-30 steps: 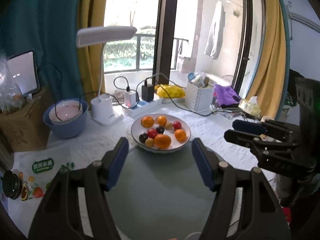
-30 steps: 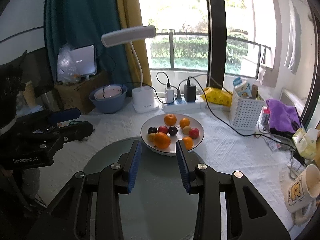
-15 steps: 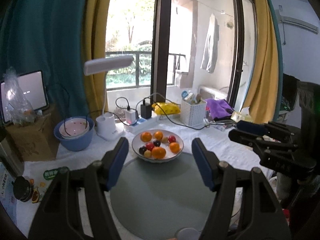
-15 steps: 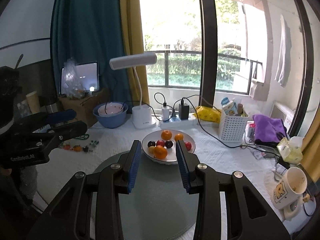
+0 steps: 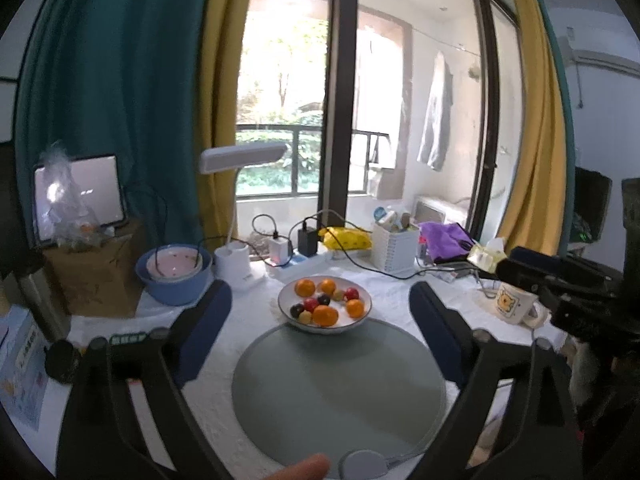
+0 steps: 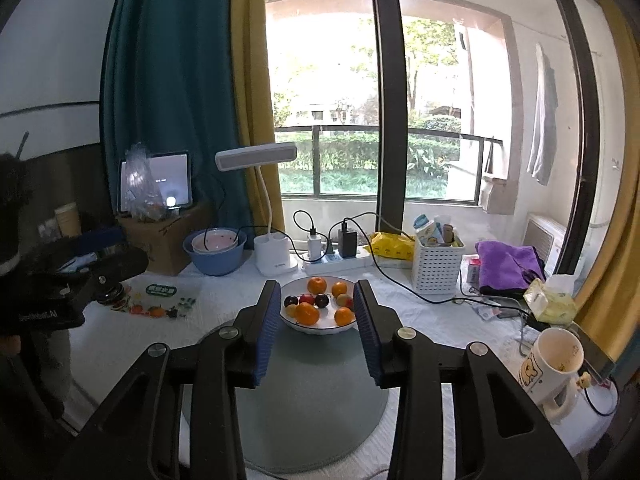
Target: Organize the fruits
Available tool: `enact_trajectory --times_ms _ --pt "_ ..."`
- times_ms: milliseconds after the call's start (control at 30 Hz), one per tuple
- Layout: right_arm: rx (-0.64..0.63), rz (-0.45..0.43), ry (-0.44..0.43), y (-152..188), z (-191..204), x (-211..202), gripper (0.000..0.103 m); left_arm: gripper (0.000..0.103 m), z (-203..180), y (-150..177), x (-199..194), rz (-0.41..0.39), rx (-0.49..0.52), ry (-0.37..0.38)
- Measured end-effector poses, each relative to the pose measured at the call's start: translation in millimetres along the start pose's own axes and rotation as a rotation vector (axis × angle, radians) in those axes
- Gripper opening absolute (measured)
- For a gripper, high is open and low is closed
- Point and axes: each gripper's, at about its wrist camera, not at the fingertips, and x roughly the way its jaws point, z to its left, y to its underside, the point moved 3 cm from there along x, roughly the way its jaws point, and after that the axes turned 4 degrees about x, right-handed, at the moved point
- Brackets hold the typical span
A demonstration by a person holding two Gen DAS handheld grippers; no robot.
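Note:
A white plate (image 5: pixel 360 320) (image 6: pixel 320 327) holds several oranges, red fruits, dark plums and small yellow fruits. It sits at the far edge of a round grey-green mat (image 5: pixel 340 396) (image 6: pixel 312 400) on a white tablecloth. My left gripper (image 5: pixel 320 308) is open and empty, held well back and above the mat. My right gripper (image 6: pixel 316 308) is open and empty, its blue pads framing the plate from a distance. The right gripper shows at the right in the left wrist view (image 5: pixel 560 280), and the left gripper shows at the left in the right wrist view (image 6: pixel 72 280).
Behind the plate are a white desk lamp (image 6: pixel 272 248), a power strip with chargers (image 6: pixel 332 256), a blue bowl (image 6: pixel 216 252), a white basket (image 6: pixel 436 268) and a purple cloth (image 6: pixel 508 264). A bear mug (image 6: pixel 552 372) stands at the right. A fruit sticker sheet (image 6: pixel 160 300) lies at the left.
Both grippers have pulled back and risen away from the plate, so the plate looks smaller and more of the room shows. Both stay open.

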Motion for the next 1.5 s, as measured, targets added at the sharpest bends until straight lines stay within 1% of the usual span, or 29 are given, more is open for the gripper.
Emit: enact_trajectory --times_ms 67,100,133,167,200,333,500,667,1500 --pt "0.005 -0.007 0.011 0.4 -0.2 -5.0 0.041 0.092 -0.4 5.3 -2.5 0.015 -0.005 -0.028" --pt "0.008 -0.005 0.014 1.2 -0.2 -6.0 0.047 0.092 -1.5 7.9 -4.3 0.017 -0.003 -0.039" --pt "0.012 -0.002 0.016 2.5 -0.6 -7.2 0.061 0.092 -3.1 10.8 -6.5 0.017 0.006 -0.043" --pt "0.016 -0.003 0.015 3.9 -0.6 -8.6 0.065 0.092 -4.4 12.4 -8.5 0.017 0.013 -0.043" --pt "0.019 -0.002 0.014 4.9 -0.1 -9.1 0.067 0.092 -5.5 14.1 -10.7 0.016 0.016 -0.046" --pt "0.018 0.01 0.014 10.0 3.7 -9.4 0.067 0.092 -4.3 16.5 -16.4 0.011 0.011 -0.061" --pt "0.016 0.018 0.013 11.1 4.4 -6.4 0.067 0.097 0.4 17.7 -19.0 0.005 0.001 -0.078" --pt "0.012 0.024 0.01 12.6 5.2 -4.9 0.067 0.098 3.3 19.4 -17.8 0.011 -0.016 -0.085" --pt "0.013 0.03 0.008 13.5 4.2 -4.4 0.067 0.098 -2.2 16.0 -20.6 0.0 -0.007 -0.071"
